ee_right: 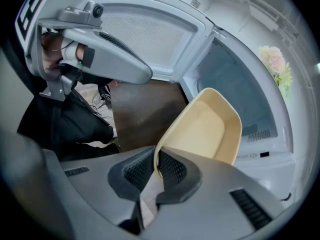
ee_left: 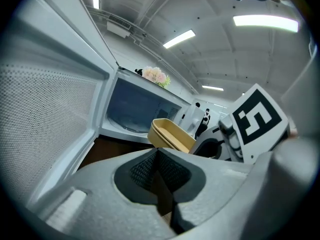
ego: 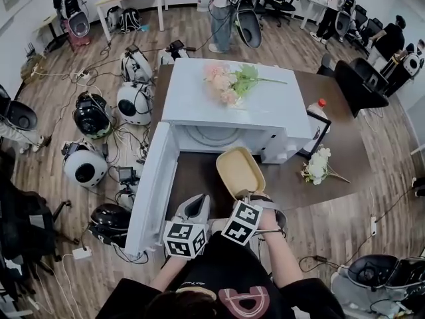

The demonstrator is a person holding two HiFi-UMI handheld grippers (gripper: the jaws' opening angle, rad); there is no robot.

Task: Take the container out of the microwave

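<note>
A beige, empty, oval container [ego: 239, 170] hangs tilted over the brown table [ego: 199, 178], just in front of the white microwave [ego: 226, 108]. My right gripper [ego: 248, 195] is shut on its near rim; in the right gripper view the pads pinch the container's [ee_right: 205, 129] thin wall at the gripper [ee_right: 156, 166]. The microwave door [ego: 153, 191] stands swung open to the left. My left gripper [ego: 198, 203] is beside the right one, between door and container, shut with nothing between its jaws [ee_left: 156, 156]. From the left gripper view the container [ee_left: 172, 134] sits before the microwave's cavity [ee_left: 132, 109].
Pink flowers [ego: 229, 82] lie on top of the microwave. A red-capped bottle [ego: 320, 108], a black frame [ego: 317, 133] and white flowers [ego: 317, 166] stand on the table to the right. Helmets-like gear and cables [ego: 99, 118] cover the floor at left.
</note>
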